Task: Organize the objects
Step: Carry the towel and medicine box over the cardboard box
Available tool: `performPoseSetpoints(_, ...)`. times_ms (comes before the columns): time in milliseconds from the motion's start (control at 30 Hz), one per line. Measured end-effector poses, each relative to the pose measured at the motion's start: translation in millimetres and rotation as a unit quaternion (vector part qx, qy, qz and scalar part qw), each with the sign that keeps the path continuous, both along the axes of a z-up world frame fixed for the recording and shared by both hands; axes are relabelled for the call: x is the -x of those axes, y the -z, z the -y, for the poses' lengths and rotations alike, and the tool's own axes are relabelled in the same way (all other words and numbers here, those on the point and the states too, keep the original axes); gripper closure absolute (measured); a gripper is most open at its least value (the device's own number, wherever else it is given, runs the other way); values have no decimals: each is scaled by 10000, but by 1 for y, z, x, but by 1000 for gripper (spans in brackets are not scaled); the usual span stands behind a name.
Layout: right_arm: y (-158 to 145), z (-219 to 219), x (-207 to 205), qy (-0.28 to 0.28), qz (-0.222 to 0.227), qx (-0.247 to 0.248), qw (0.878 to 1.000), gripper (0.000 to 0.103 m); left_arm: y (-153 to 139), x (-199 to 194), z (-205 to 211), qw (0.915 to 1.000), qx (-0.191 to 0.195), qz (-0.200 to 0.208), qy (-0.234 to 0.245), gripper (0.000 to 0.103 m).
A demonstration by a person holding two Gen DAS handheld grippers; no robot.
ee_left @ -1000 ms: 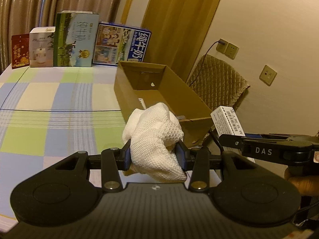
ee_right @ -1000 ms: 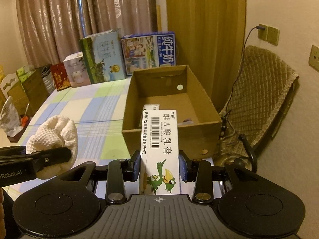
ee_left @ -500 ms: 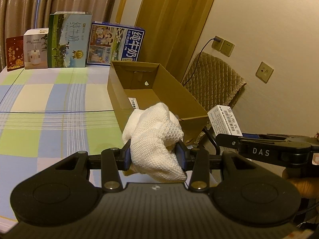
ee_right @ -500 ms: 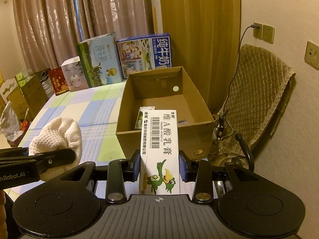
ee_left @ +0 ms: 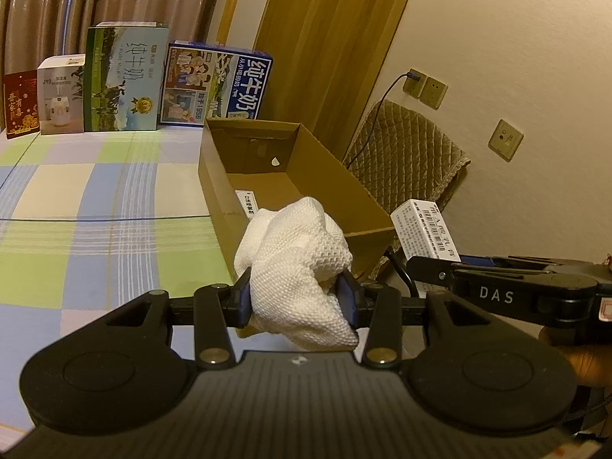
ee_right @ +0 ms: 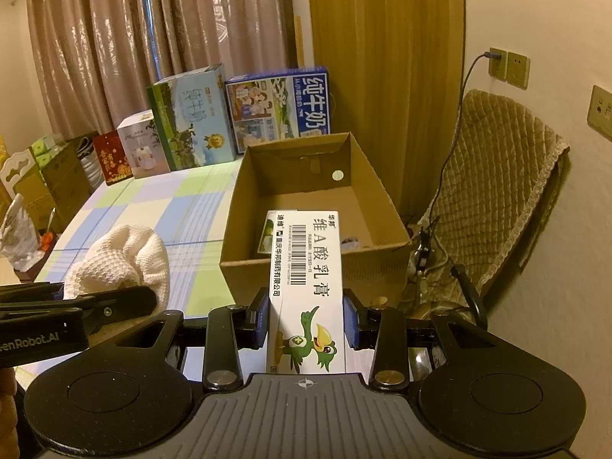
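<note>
My left gripper (ee_left: 294,302) is shut on a crumpled white waffle-weave cloth (ee_left: 298,267), held just before the near end of an open cardboard box (ee_left: 306,153). My right gripper (ee_right: 306,323) is shut on a white ointment carton (ee_right: 306,275) with a barcode and a green bird, its far end over the near wall of the cardboard box (ee_right: 237,210). A small packet (ee_right: 267,231) lies inside the box. From the right wrist view the cloth (ee_right: 122,256) shows at left; from the left wrist view the carton (ee_left: 424,227) shows at right.
The box sits on a checked green, blue and white tablecloth (ee_left: 76,210). Milk cartons (ee_left: 122,80) and small boxes line the far edge by the curtain. A quilted chair (ee_right: 493,176) and wall sockets with a cable stand right of the box.
Both grippers have moved closer to the box with their loads still held; the box looks larger and the carton's tip now overlaps its near wall.
</note>
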State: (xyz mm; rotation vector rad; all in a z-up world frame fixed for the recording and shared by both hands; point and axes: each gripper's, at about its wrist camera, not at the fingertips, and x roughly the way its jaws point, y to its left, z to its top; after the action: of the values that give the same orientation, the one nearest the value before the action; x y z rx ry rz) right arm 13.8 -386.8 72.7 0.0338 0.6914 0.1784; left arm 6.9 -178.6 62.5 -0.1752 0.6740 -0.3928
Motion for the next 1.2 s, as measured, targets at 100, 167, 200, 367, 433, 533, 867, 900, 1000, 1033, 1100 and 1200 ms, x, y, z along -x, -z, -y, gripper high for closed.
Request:
performPoseSetpoints(100, -5, 2, -8, -20, 34, 36, 10000, 68, -3, -9, 6, 10000, -3, 15, 11, 65)
performPoseSetpoints(167, -9, 4, -13, -35, 73, 65, 9999, 68, -5, -16, 11, 10000, -24, 48, 22, 65)
performPoseSetpoints(200, -11, 5, -16, -39, 86, 87, 9999, 68, -7, -20, 13, 10000, -31, 59, 24, 65)
performPoseSetpoints(367, -17, 12, -30, -41, 118, 169, 9998, 68, -12, -37, 24, 9999, -51, 82, 69, 65)
performPoseSetpoints(433, -19, 14, -35, -41, 124, 195, 9997, 68, -13, -43, 27, 9999, -65, 76, 87, 65)
performPoseSetpoints(533, -21, 16, -42, -40, 134, 225, 9997, 68, -14, -51, 31, 9999, -67, 69, 115, 65)
performPoseSetpoints(867, -23, 15, -69, -125, 152, 271, 9994, 68, -10, -74, 38, 9998, -102, 7, 178, 65)
performPoseSetpoints(900, -22, 15, -72, -132, 151, 285, 9994, 68, -8, -77, 38, 9998, -101, -4, 178, 65)
performPoseSetpoints(1000, -21, 16, -83, -147, 140, 318, 9993, 68, -3, -90, 37, 9998, -113, -49, 162, 65)
performPoseSetpoints(1033, -20, 16, -88, -154, 138, 335, 9992, 68, -2, -95, 37, 9998, -120, -62, 154, 65)
performPoseSetpoints(1100, -19, 16, -98, -168, 127, 345, 9992, 68, 2, -106, 37, 9998, -139, -97, 134, 65)
performPoseSetpoints(1200, -16, 17, -116, -178, 99, 326, 9993, 68, 6, -122, 36, 9997, -141, -143, 117, 65)
